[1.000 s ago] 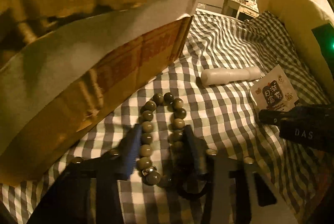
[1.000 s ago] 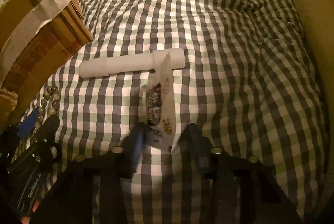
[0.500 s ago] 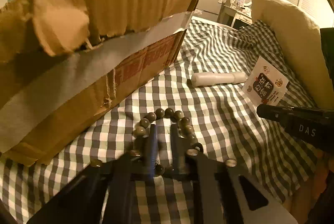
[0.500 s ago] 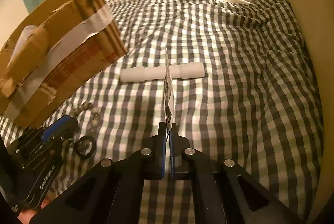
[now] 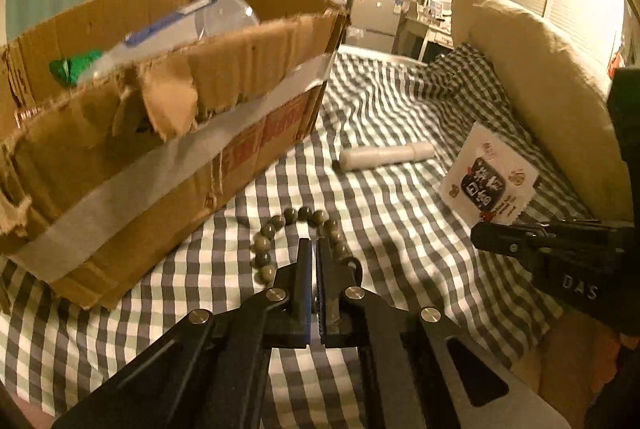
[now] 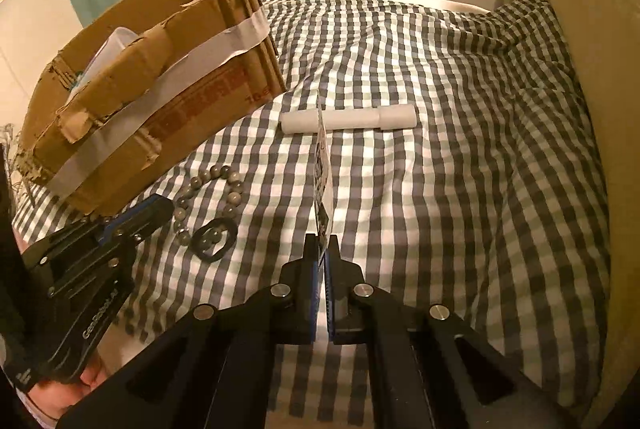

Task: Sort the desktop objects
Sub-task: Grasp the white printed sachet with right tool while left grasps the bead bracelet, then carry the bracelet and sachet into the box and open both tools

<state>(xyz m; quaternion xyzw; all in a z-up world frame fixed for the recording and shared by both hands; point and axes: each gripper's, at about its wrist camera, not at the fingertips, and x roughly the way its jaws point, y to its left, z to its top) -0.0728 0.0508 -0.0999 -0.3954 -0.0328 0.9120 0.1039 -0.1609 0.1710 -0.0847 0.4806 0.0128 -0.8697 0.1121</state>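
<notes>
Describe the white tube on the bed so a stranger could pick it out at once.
Start at the torn brown cardboard box standing on the grey-and-white checked bedspread. Just past the box's near corner lies a white plastic cylindrical tube, flat on its side. It is the only smooth, pale, rod-shaped thing there; the string of grey-green beads nearby is round and dark.

A bed (image 6: 460,133) with a grey and white checked cover carries everything. A torn cardboard box (image 6: 168,101) stands on it, ahead and to the left of the right gripper (image 6: 322,253). A white cylinder (image 6: 348,118) lies straight ahead of this gripper. A cream pillow (image 6: 580,41) rests along the right edge of the bed.
</notes>
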